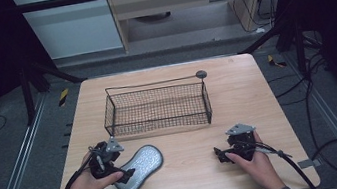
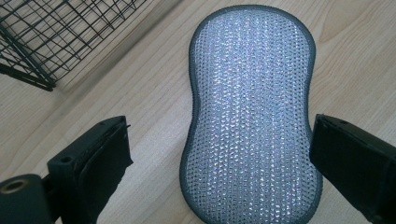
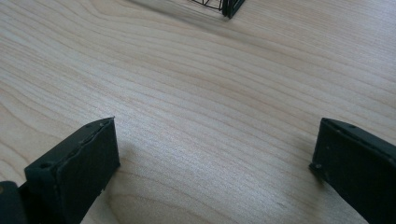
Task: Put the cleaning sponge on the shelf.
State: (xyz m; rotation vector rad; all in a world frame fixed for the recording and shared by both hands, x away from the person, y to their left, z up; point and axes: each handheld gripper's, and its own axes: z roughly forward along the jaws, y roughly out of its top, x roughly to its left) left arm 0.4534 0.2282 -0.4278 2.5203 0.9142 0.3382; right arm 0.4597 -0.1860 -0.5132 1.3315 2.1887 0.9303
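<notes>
Left claw (image 1: 127, 173) gapes over the scrubber pad (image 2: 252, 116) – near end cut off – right claw (image 1: 219, 154) open too

A silvery, grey-rimmed, peanut-shaped sponge (image 2: 252, 116) is laid flat on the table. It is placed just before the basket (image 1: 158, 107), toward its left end.

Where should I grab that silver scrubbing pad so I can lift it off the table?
Probably at the narrow waist of the scrubbing pad, coming straight down from above. It lies flat on the table, so only its long edges offer a pinch, and the waist is its slimmest span. The left gripper already hangs open above it, jaws straddling either long edge; lowering and closing there should catch it.
</notes>
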